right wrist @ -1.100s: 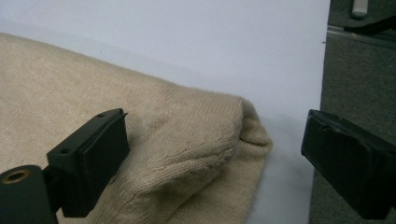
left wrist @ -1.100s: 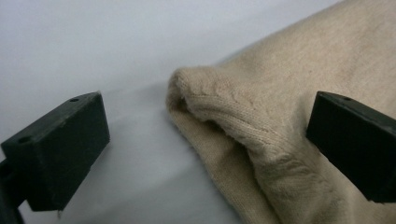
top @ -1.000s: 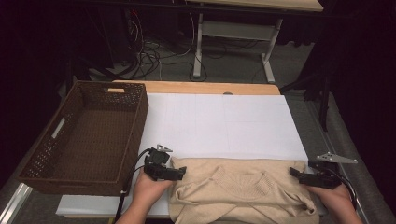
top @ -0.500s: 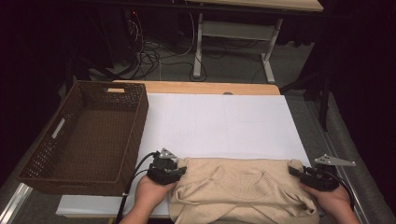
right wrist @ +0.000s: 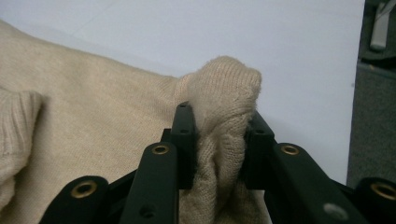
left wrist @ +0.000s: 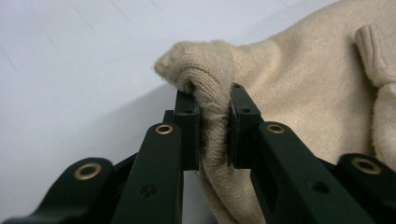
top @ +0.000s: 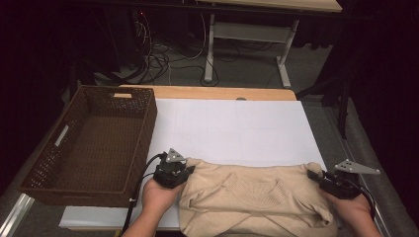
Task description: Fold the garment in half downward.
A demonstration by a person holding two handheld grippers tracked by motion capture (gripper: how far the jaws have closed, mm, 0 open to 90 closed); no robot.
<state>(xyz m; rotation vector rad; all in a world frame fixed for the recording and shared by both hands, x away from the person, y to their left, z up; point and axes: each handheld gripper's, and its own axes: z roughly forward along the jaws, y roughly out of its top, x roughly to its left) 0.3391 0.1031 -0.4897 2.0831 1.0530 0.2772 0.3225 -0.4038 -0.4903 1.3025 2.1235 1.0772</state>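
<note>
Beige knit sweater (top: 257,197) lies on the white tabletop (top: 237,123) at its near edge, right of the wicker basket (top: 94,143). Left gripper (top: 184,170) has just closed, clamped on the sweater's far-left corner (left wrist: 210,74). Right gripper (top: 316,176) likewise has just closed, clamped on the far-right corner (right wrist: 224,88).

Sweater (top: 252,197) sits bottom centre of the high view, on the sheet (top: 237,128) covering the table (top: 207,93). Basket (top: 94,143) is on the left, right beside the sheet's edge. Left gripper (top: 187,170) is at the sweater's upper left corner, right gripper (top: 316,176) at its upper right corner.
</note>
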